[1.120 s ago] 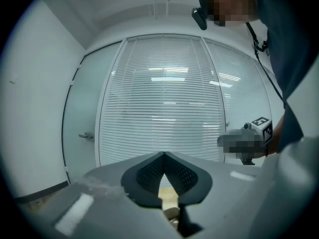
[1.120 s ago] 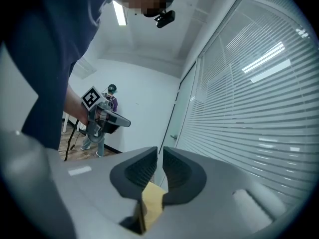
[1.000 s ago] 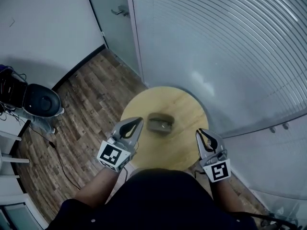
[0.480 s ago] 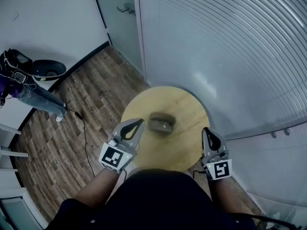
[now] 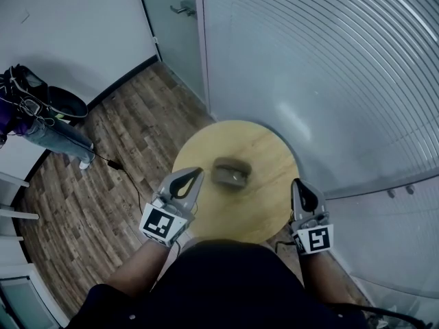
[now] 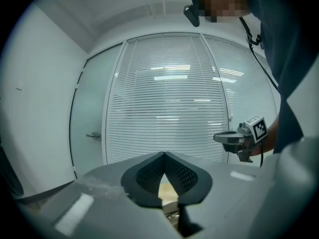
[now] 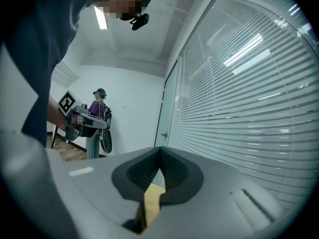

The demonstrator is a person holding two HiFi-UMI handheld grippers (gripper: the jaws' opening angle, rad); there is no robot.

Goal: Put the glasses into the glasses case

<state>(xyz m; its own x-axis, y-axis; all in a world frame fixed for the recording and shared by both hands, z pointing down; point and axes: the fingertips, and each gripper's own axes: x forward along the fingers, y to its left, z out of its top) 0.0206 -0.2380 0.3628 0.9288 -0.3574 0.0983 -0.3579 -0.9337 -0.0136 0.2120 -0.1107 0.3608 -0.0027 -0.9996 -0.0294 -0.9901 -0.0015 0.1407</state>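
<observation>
A grey-brown glasses case [image 5: 230, 173] lies near the middle of the round wooden table [image 5: 260, 208], with a small shiny piece on its near side. I cannot tell whether that piece is the glasses. My left gripper [image 5: 199, 172] hovers at the table's left edge, just left of the case, jaws shut with nothing between them. In its own view the left gripper [image 6: 163, 154] shows closed tips over a sliver of table. My right gripper [image 5: 300, 182] is at the table's right edge, well clear of the case, also shut and empty; in its own view the right gripper [image 7: 160, 148] shows the same.
A curved wall of white blinds [image 5: 329, 67] stands right behind the table, with a glass door [image 5: 175, 26] to its left. On the wooden floor at far left stands a person [image 5: 41, 125], with a cable [image 5: 130, 184] running nearby.
My right gripper's jaws have closed, and it has slid slightly right and down along the table edge. The left gripper has kept still. The person at far left has shifted.
</observation>
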